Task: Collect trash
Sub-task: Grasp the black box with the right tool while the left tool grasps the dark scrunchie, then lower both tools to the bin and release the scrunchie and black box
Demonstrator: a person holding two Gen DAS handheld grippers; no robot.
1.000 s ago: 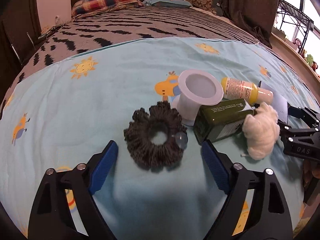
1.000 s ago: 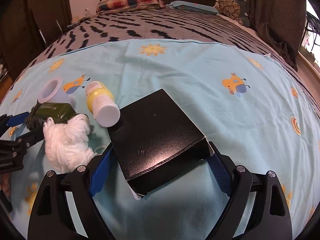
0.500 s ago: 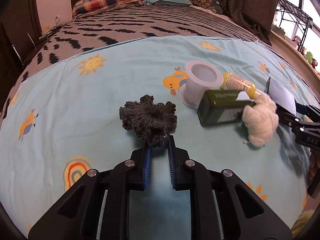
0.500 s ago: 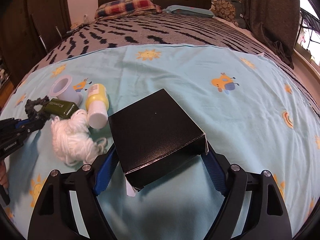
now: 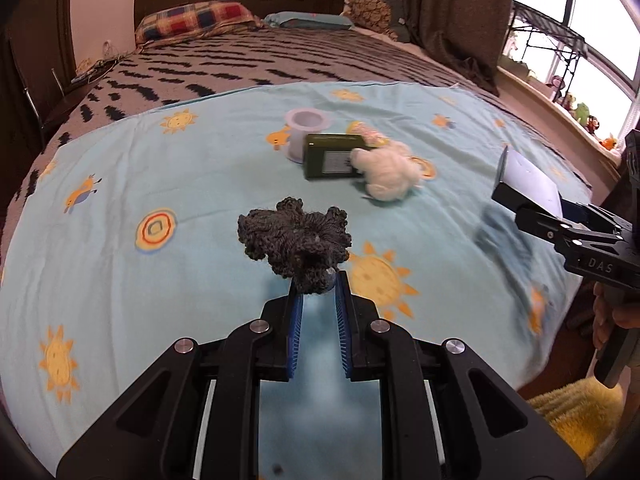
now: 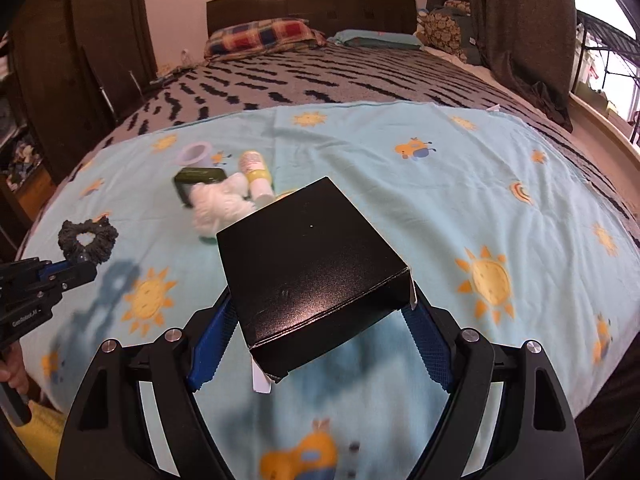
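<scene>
My left jaws (image 5: 318, 280) are nearly closed, pinching the near edge of a dark grey knitted scrunchie (image 5: 294, 240), which stands up off the bed's pale blue sheet (image 5: 200, 168). My right jaws (image 6: 320, 320) are spread wide, their blue pads pressed on both sides of a black cardboard box (image 6: 312, 268), which is tilted and lifted clear of the sheet; a white flap hangs from its near corner.

Farther away on the sheet lies a small cluster of things, touching or just beside one another: a white ball of yarn (image 5: 390, 174), a dark green bottle (image 5: 332, 156) on its side, a pale lilac cup (image 5: 306, 134) standing upright to its far left, and a yellow bottle (image 6: 256, 172) lying on its side. Beyond the sheet, a grey blanket (image 5: 260, 64) with black marks runs to a plaid pillow (image 5: 194, 20) at the dark headboard.
</scene>
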